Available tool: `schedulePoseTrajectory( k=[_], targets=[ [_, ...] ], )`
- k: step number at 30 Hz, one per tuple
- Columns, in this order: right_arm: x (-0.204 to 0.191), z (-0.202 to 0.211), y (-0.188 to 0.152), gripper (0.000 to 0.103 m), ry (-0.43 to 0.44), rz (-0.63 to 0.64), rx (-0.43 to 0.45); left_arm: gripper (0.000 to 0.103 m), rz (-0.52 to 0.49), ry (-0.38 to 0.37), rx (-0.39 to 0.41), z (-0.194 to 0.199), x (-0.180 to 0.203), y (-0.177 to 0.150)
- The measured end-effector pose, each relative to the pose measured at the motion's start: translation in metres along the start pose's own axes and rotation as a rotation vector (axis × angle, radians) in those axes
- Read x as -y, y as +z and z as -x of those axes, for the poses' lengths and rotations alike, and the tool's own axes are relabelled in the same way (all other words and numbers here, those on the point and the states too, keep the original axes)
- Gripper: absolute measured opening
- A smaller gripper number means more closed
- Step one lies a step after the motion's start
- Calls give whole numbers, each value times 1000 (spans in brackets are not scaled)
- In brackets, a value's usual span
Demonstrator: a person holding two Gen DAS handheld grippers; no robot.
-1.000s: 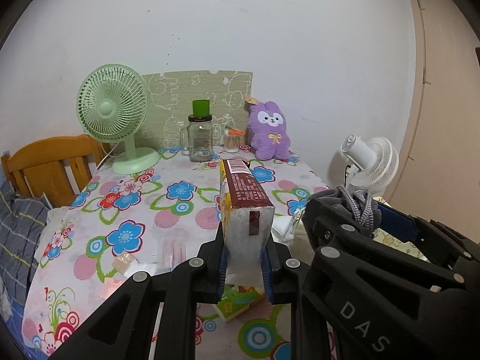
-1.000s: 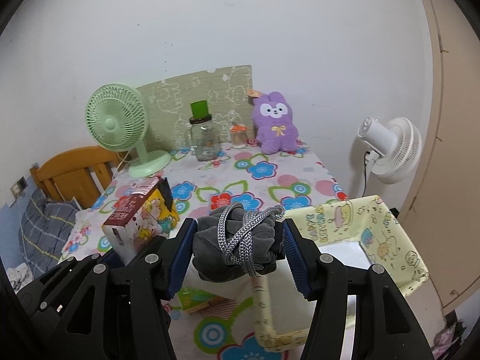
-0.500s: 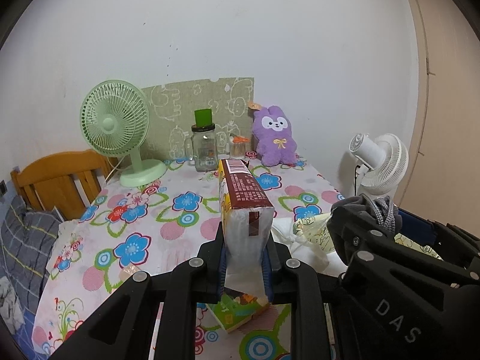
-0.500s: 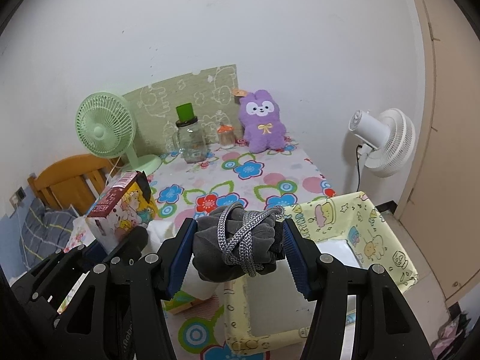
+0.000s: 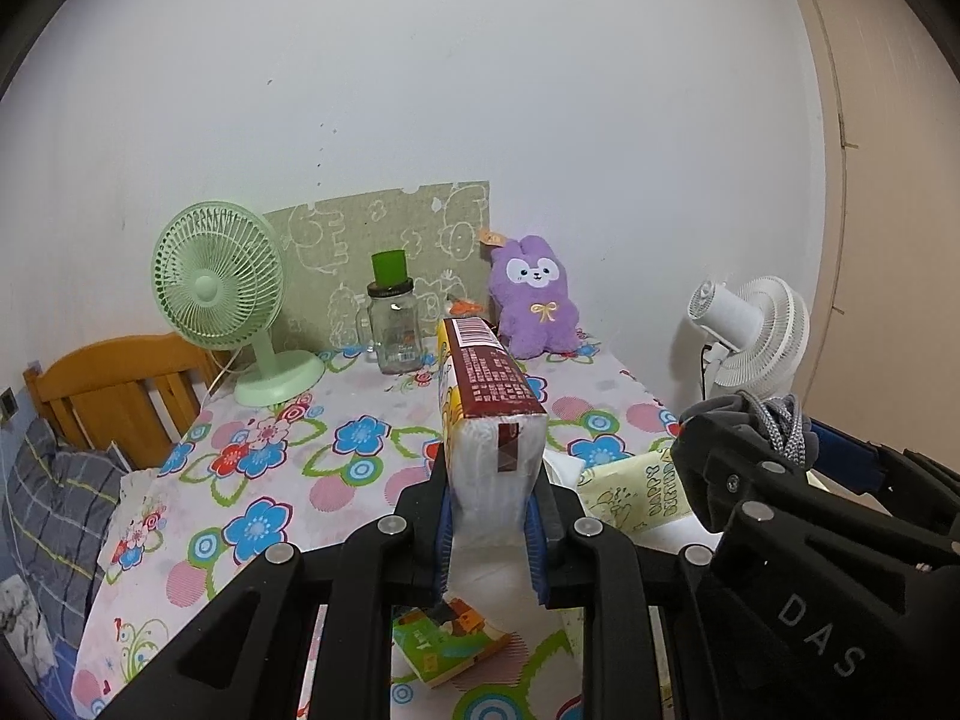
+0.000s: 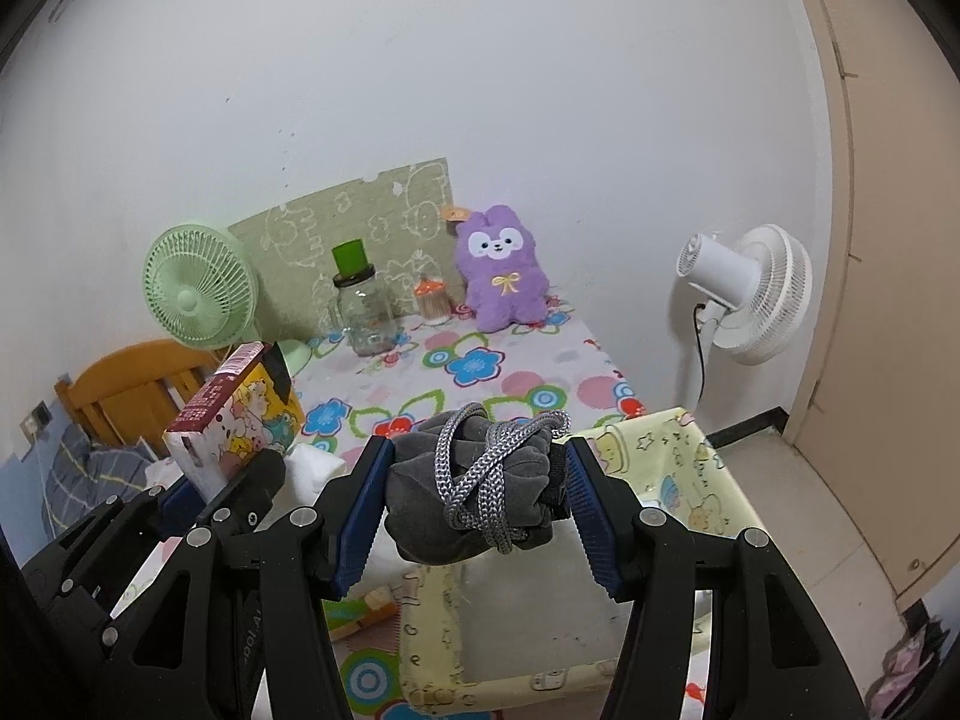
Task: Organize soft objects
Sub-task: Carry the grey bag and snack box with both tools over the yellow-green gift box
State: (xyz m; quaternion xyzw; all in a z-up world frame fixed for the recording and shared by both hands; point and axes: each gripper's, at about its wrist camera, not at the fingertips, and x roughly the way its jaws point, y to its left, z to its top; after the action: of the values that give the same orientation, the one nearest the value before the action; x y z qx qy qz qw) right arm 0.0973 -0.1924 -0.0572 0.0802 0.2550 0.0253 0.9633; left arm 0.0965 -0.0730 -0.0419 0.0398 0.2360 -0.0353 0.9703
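Note:
My left gripper [image 5: 489, 516] is shut on a tissue pack [image 5: 489, 414] with a dark red top, held above the flowered table [image 5: 270, 480]. The pack also shows in the right wrist view [image 6: 234, 420] at the left. My right gripper [image 6: 474, 504] is shut on a grey pouch with a braided cord [image 6: 474, 492], held above a yellow fabric box [image 6: 696, 480]. The pouch also shows in the left wrist view [image 5: 762, 420]. A purple plush [image 6: 501, 270] sits at the table's back by the wall.
A green fan [image 5: 222, 294], a glass jar with a green lid [image 5: 393, 324] and a green board [image 5: 384, 246] stand at the back. A small green book [image 5: 444, 648] lies on the table below the left gripper. A white fan [image 6: 744, 294] stands right of the table. A wooden chair [image 5: 114, 390] is at the left.
Both grippers have risen and drawn back a little from the table with their loads. The yellow box now lies more fully under the right gripper.

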Motion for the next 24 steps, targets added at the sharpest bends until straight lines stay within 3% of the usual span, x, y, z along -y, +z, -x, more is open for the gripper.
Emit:
schedulePoseTrajectory(
  k=[24],
  targets=[
    [43,5,5,61,-60,-56,5,21,-63,-83,6,-5,48,6]
  ],
)
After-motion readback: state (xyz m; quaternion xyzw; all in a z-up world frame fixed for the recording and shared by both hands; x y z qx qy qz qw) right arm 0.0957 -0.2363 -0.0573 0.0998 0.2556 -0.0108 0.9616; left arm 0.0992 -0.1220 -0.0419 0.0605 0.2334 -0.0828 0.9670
